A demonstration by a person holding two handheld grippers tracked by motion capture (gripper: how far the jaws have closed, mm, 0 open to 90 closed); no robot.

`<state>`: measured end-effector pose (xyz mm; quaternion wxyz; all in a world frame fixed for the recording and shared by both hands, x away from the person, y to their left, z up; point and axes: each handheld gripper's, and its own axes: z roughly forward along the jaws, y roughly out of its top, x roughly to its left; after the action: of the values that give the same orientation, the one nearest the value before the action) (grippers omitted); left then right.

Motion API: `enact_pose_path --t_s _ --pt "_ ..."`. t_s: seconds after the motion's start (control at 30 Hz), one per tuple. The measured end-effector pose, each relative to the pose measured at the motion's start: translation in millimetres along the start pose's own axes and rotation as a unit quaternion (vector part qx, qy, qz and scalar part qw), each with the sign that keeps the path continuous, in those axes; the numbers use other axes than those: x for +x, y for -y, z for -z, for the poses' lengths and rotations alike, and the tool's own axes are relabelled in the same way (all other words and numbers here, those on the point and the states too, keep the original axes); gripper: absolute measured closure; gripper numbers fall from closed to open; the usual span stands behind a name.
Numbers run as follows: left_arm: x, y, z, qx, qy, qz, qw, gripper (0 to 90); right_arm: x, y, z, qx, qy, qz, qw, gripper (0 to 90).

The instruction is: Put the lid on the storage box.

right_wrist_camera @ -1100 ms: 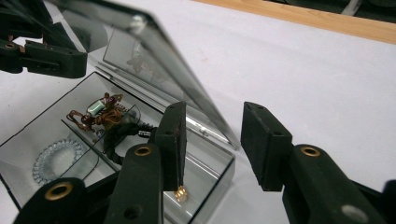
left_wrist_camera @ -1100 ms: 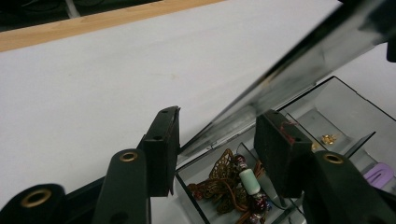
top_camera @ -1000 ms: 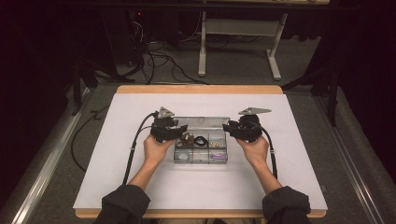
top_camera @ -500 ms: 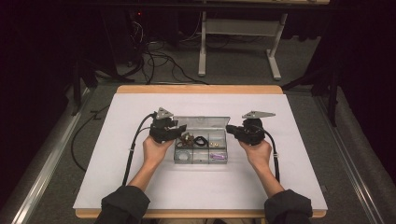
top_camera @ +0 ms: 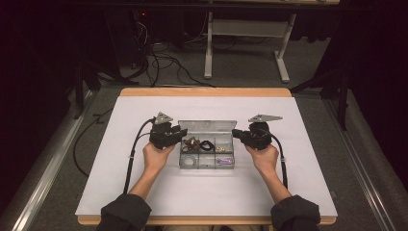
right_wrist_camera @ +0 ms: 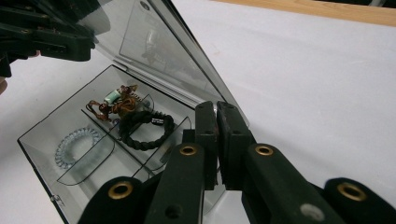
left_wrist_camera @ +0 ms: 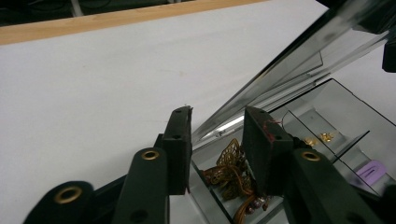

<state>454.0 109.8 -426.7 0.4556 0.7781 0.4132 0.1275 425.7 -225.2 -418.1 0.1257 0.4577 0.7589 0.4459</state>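
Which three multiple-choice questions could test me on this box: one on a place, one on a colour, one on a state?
1. Where does the black hair tie lie?
A. in a compartment of the box, next to the bronze ornament
B. on the white table top
C. on the floor

2. What colour is the small clip?
A. green
B. purple
C. red

3. How is the lid?
A. shut
B. taken off
C. open, raised at the back

Answers:
1. A, the right gripper view shows it between the dividers.
2. B, it looks lilac in the left gripper view.
3. C, the contents lie uncovered.
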Motion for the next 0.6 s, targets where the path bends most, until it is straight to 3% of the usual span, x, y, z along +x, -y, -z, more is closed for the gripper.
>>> enact_pose_path --t_s 0.33,0.6 --pt "16.4 15.2 10.9 0.009 0.037 0.037 0.9986 81.1 -0.3 0.0 1.3 -0.004 -0.001 0.000 1.0000 88.3" --pt "10.9 14.0 11.8 -0.004 0.049 0.028 0.9984 87.7 4.0 0.0 0.7 0.001 -0.002 0.005 1.0000 88.3"
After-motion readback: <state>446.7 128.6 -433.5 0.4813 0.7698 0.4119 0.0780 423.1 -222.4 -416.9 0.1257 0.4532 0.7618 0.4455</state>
